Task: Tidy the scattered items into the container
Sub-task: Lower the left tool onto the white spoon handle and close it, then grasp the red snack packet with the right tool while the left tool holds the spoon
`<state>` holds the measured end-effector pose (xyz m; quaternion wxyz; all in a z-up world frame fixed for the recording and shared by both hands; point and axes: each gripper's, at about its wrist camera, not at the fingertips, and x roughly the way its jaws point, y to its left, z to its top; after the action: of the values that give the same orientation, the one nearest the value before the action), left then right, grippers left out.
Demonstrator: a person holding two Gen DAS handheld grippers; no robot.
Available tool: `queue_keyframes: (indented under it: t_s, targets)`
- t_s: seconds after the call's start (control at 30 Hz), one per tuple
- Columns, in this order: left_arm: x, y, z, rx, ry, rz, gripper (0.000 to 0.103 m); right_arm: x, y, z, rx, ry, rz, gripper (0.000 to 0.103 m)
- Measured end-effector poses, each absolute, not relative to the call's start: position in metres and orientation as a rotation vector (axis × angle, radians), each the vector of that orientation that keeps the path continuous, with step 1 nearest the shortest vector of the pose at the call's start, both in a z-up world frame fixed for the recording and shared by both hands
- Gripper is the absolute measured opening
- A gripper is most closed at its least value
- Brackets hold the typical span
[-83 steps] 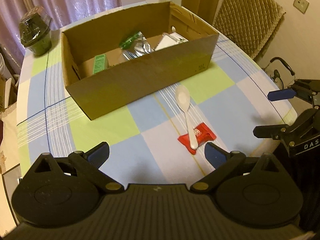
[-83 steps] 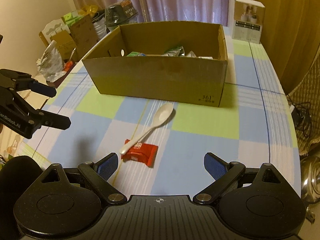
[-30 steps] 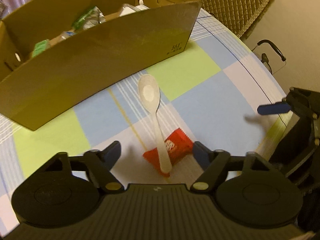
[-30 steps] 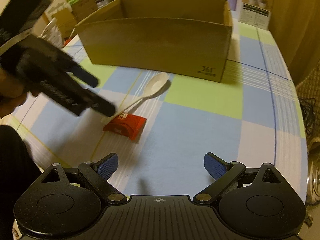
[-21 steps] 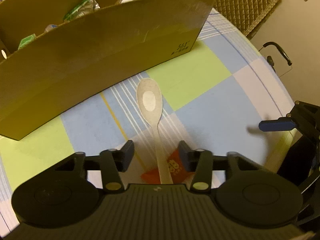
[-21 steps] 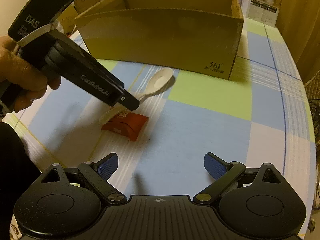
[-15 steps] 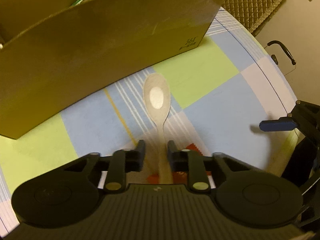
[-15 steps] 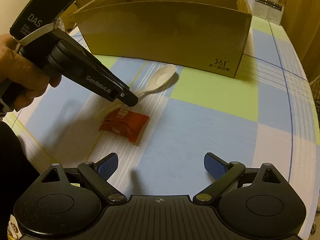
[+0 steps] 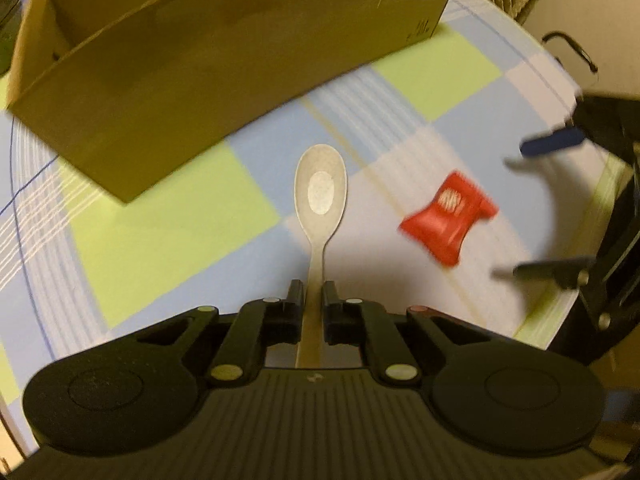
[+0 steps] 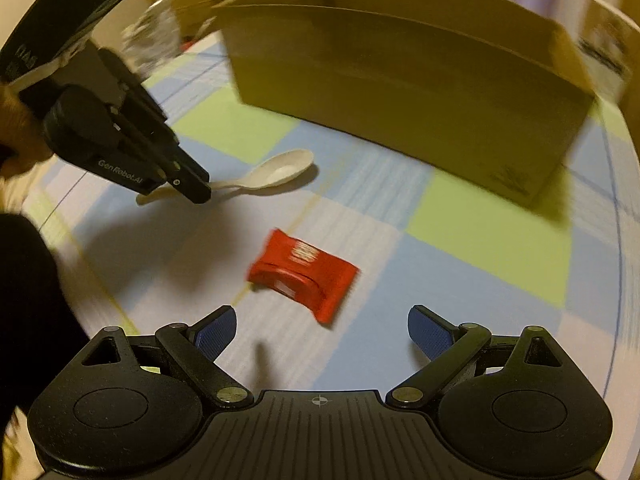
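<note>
My left gripper [image 9: 313,294] is shut on the handle of a pale plastic spoon [image 9: 321,194], whose bowl points toward the cardboard box [image 9: 224,64]. From the right wrist view the left gripper [image 10: 196,190] holds the spoon [image 10: 276,172] just above the tablecloth. A red snack packet [image 10: 304,274] lies on the cloth just ahead of my right gripper [image 10: 322,334], which is open with nothing between its fingers. The same red packet [image 9: 450,218] lies to the right of the spoon. The box [image 10: 400,72] stands behind both; its contents are hidden.
A checked blue, green and white tablecloth [image 9: 172,232] covers the round table, whose edge curves at the right. My right gripper [image 9: 560,208] shows there, blurred. A person's hand [image 10: 16,132] holds the left gripper. Bags and boxes [image 10: 180,0] crowd the far left.
The left gripper's fingers have closed on the spoon handle and lifted it off the red packet, carrying it left. The right gripper has moved closer to the packet.
</note>
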<state>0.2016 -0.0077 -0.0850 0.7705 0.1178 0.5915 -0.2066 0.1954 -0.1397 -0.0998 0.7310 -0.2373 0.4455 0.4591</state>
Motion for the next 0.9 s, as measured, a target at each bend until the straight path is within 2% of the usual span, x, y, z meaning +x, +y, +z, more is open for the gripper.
queue_keyframes:
  t_s: [0.1, 0.2, 0.27, 0.4, 0.43, 0.5, 0.67, 0.73, 0.8, 0.9]
  targets:
    - [0.198, -0.001, -0.086, 0.251, 1.283, -0.432, 0.009, 0.192, -0.126, -0.104, -0.647, 0.934, 1.069, 0.098]
    - [0.197, 0.001, -0.087, 0.224, 1.275, -0.431, 0.026, 0.194, -0.115, -0.108, -0.738, 0.915, 1.117, 0.097]
    - [0.198, 0.000, -0.086, 0.220, 1.265, -0.432, 0.028, 0.194, -0.109, -0.111, -0.791, 0.906, 1.158, 0.097]
    - [0.204, -0.004, -0.086, 0.215, 1.234, -0.440, 0.040, 0.195, -0.098, -0.116, -0.863, 0.892, 1.227, 0.097]
    - [0.205, -0.004, -0.086, 0.210, 1.228, -0.443, 0.042, 0.196, -0.096, -0.117, -0.858, 0.897, 1.234, 0.092]
    - [0.209, -0.006, -0.087, 0.207, 1.215, -0.449, 0.043, 0.200, -0.092, -0.119, -0.853, 0.913, 1.234, 0.074]
    - [0.218, -0.017, -0.089, 0.228, 1.194, -0.484, 0.046, 0.206, -0.092, -0.124, -0.826, 0.922, 1.215, 0.074]
    - [0.220, -0.022, -0.091, 0.239, 1.190, -0.492, 0.047, 0.208, -0.092, -0.125, -0.818, 0.937, 1.208, 0.062]
    - [0.223, -0.025, -0.093, 0.241, 1.186, -0.494, 0.047, 0.210, -0.096, -0.126, -0.797, 0.952, 1.189, 0.057]
    - [0.227, -0.030, -0.095, 0.244, 1.184, -0.496, 0.047, 0.217, -0.103, -0.127, -0.746, 0.984, 1.164, 0.043]
